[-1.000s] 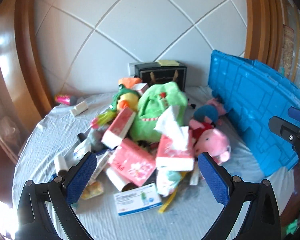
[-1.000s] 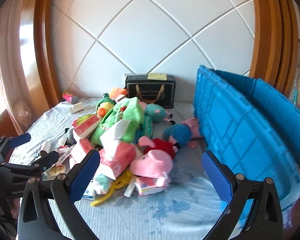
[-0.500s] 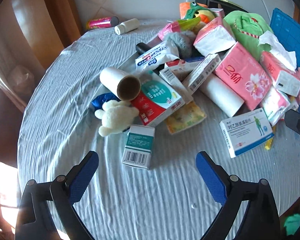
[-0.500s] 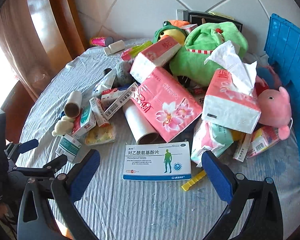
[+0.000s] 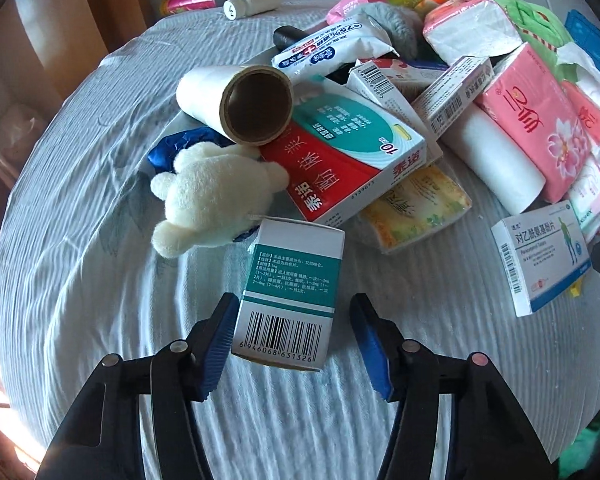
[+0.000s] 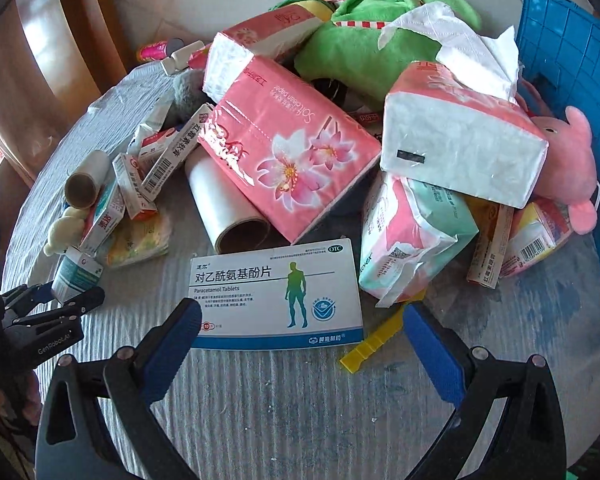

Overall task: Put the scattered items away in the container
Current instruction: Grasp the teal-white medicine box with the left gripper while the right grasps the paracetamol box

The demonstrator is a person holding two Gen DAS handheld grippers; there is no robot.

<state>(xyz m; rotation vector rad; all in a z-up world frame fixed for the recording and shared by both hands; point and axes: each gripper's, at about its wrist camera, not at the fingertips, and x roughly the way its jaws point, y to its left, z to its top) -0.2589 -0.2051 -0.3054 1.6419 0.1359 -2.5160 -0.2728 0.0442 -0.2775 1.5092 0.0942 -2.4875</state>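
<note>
A teal and white medicine box (image 5: 290, 292) lies on the grey cloth, between the fingers of my left gripper (image 5: 293, 304). The jaws are closing: the left pad is at the box's side, and a gap shows on the right. From the right wrist view the same left gripper (image 6: 74, 300) and the teal box (image 6: 76, 272) sit at the far left. My right gripper (image 6: 300, 312) stands wide open, with a white and blue paracetamol box (image 6: 276, 292) lying flat between its fingers. The blue crate (image 6: 572, 60) stands at the far right.
Behind both boxes is a pile: pink tissue packs (image 6: 288, 140), a green plush (image 6: 364, 44), a pink plush (image 6: 568, 160), a cardboard roll (image 5: 240, 104), a white plush (image 5: 216, 200) and a red and teal box (image 5: 348, 160). A yellow clip (image 6: 376, 340) lies near my right finger.
Both grippers came down from a high view of the pile to just over the cloth. The left jaws narrowed around the teal box. The right gripper stayed wide open.
</note>
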